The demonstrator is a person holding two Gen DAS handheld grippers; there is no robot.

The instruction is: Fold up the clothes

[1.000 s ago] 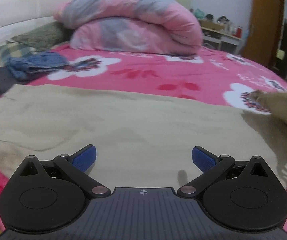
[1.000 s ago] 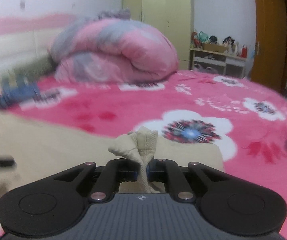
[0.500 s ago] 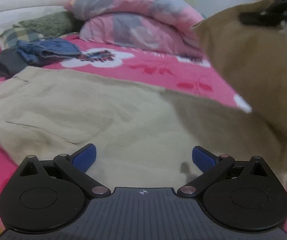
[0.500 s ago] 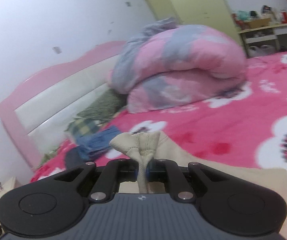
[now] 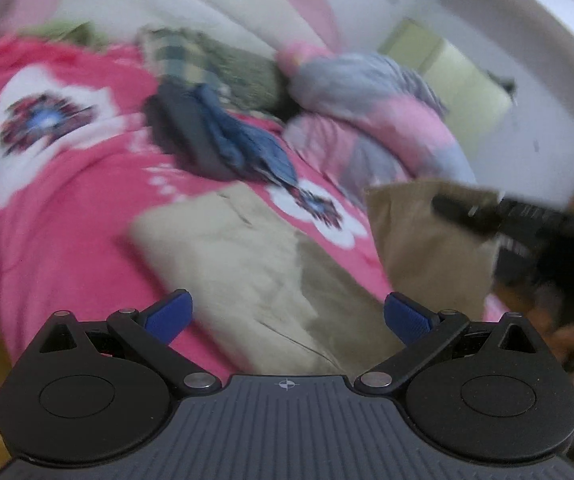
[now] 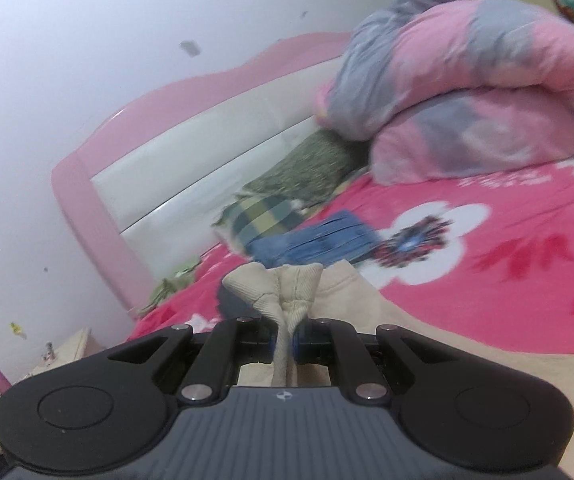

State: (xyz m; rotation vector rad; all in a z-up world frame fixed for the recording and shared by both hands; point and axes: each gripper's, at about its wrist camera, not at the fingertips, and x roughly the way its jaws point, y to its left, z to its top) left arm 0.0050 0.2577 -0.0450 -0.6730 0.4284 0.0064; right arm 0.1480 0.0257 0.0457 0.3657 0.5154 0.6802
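Beige trousers (image 5: pixel 247 264) lie flat on the pink flowered bed. My left gripper (image 5: pixel 287 314) is open and empty, hovering just above them near the bed's edge. My right gripper (image 6: pixel 285 338) is shut on a bunched end of the beige trousers (image 6: pixel 283 284) and holds it up in the air. In the blurred left wrist view that lifted end (image 5: pixel 419 236) hangs at the right, pinched by the right gripper (image 5: pixel 467 212).
Folded blue jeans (image 6: pixel 319 240) and a dark garment (image 5: pixel 183 136) lie beyond the trousers. A plaid cloth (image 6: pixel 263 216), a green pillow (image 6: pixel 307 168) and a rolled pink-grey quilt (image 6: pixel 467 92) sit by the pink headboard (image 6: pixel 191 128). A bedside table (image 6: pixel 67 348) stands at left.
My right gripper has lifted the trouser end and carried it left over the flat part. My left gripper has swung left and tilted, staying open.
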